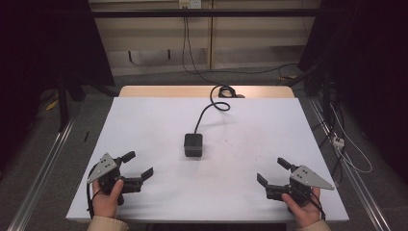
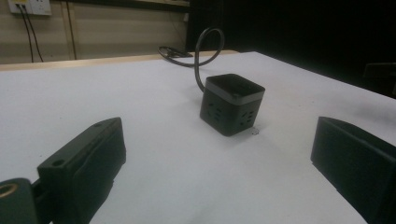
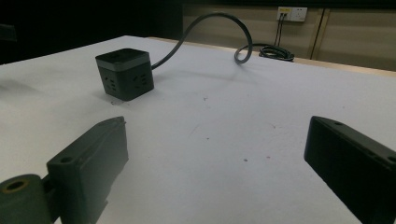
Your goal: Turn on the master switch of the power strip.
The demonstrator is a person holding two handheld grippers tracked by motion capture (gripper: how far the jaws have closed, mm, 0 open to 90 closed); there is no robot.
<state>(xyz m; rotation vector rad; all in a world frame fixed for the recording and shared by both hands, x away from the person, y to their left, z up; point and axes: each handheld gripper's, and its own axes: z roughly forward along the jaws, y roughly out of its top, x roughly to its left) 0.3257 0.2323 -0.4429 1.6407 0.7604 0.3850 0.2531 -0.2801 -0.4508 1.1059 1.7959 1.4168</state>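
Black cube power socket (image 1: 193, 145) is sitting mid-table on the white sheet (image 1: 144, 120), its cable (image 1: 210, 107) trailing to the far edge. Left gripper (image 1: 140, 164) and right gripper (image 1: 270, 172) are resting at the near corners, jaws spread and empty, both angled inward toward the cube, likely staged for a two-sided approach.

Loads of bare worktop (image 1: 144, 125) all round. Just the black socket cube (image 1: 193, 145) sat mid-way, cable (image 1: 208, 109) snaking off toward the far edge. Wide open lanes from both near corners.
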